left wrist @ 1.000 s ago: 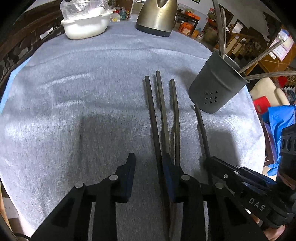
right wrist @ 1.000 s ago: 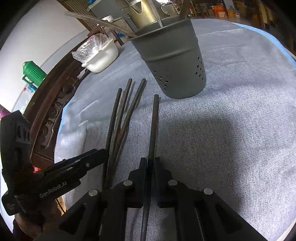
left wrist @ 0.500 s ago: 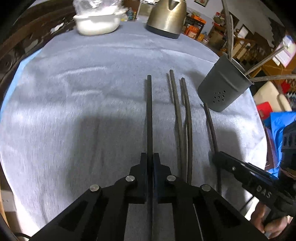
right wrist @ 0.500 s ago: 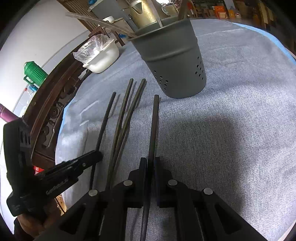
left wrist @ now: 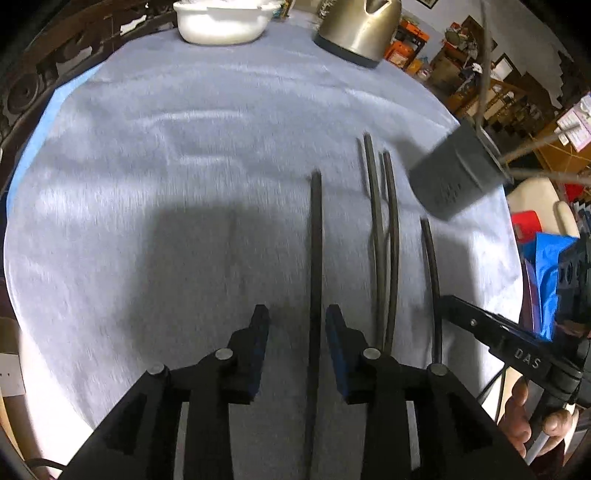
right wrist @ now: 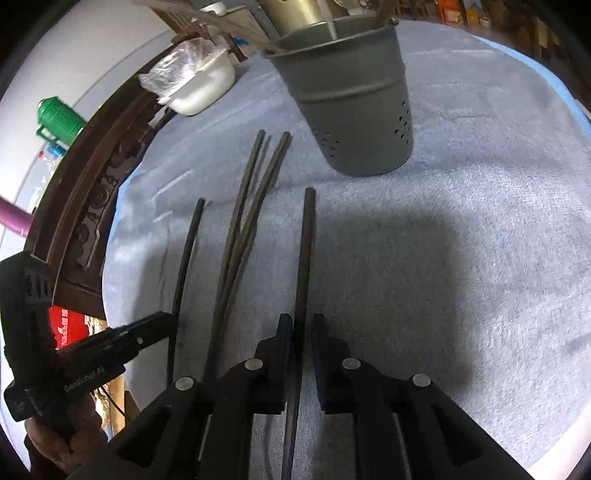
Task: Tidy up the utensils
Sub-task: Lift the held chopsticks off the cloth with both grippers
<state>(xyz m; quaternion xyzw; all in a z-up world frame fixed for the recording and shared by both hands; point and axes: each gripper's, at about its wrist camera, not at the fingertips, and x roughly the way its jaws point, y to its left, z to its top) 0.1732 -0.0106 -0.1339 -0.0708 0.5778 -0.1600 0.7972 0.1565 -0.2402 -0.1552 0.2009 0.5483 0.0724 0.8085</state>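
Observation:
Several dark chopsticks lie lengthwise on the grey cloth. My left gripper (left wrist: 297, 323) hangs low over the cloth, its jaws opening. The leftmost chopstick (left wrist: 316, 258) lies loose between them, nearer the right pad. My right gripper (right wrist: 302, 328) straddles the rightmost chopstick (right wrist: 306, 258). Its jaws are opening too, with a thin gap at the right pad. Two crossed chopsticks (right wrist: 247, 221) rest between these. The grey perforated utensil holder (right wrist: 354, 99) stands upright beyond the sticks with utensil handles in it. It also shows at the right (left wrist: 458, 177) of the left wrist view.
A white bowl (left wrist: 221, 22) and a metal kettle (left wrist: 358, 29) stand at the far side of the table. A carved wooden rim (right wrist: 92, 206) borders the cloth, and a green flask (right wrist: 59, 122) stands beyond it. A person's hand (left wrist: 524, 417) holds the right gripper's handle.
My left gripper shut on the leftmost chopstick, drew it left away from the others, then opened again. My right gripper, shut on the rightmost chopstick, has opened slightly.

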